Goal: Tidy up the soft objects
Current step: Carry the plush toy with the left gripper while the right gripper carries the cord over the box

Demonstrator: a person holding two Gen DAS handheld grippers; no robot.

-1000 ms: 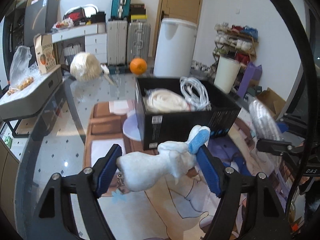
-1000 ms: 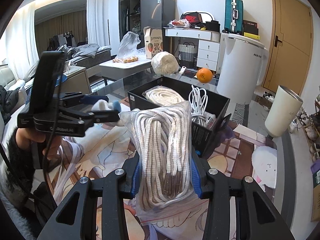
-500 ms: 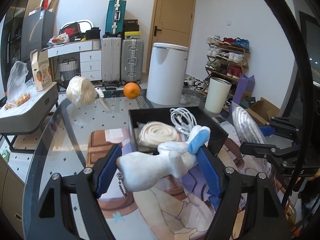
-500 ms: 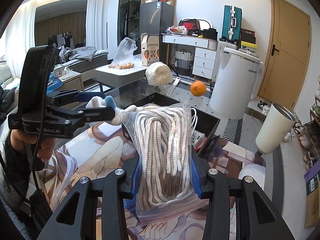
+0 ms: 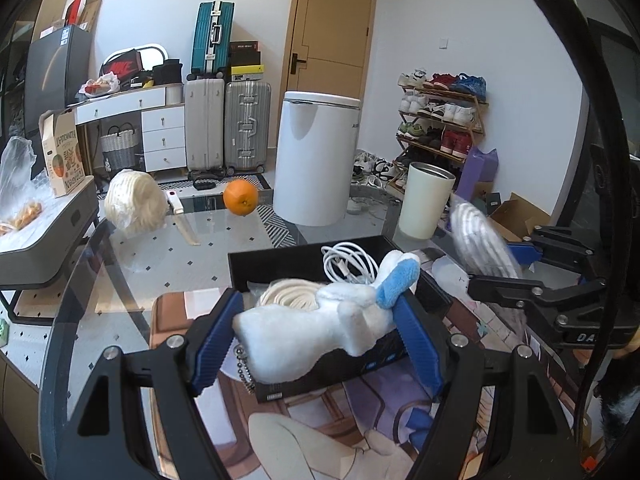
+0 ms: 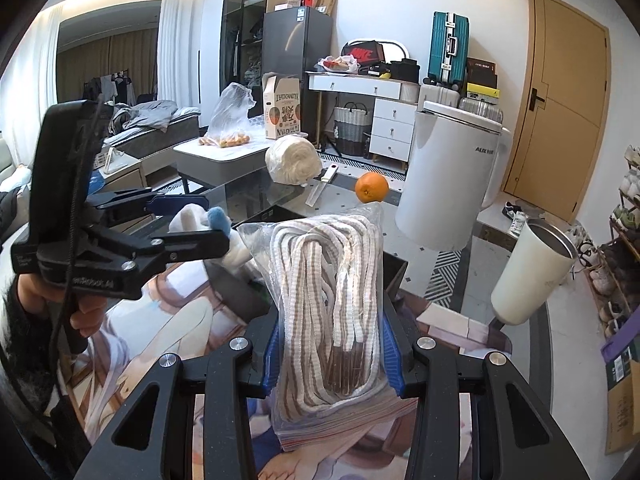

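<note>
left gripper (image 5: pixel 320 340) jaws clamp plush toy (image 5: pixel 316 332) above black box (image 5: pixel 280 260); right gripper (image 6: pixel 330 356) jaws squeeze bagged rope (image 6: pixel 328 300) alongside. risk: slick bag slipping, grippers colliding over box

left gripper (image 5: pixel 320 340): clamps plush (image 5: pixel 320 330) above box (image 5: pixel 280 258) | box: holds rope coil (image 5: pixel 288 298), cable (image 5: pixel 348 260) | orange (image 5: pixel 240 197): beyond box
</note>
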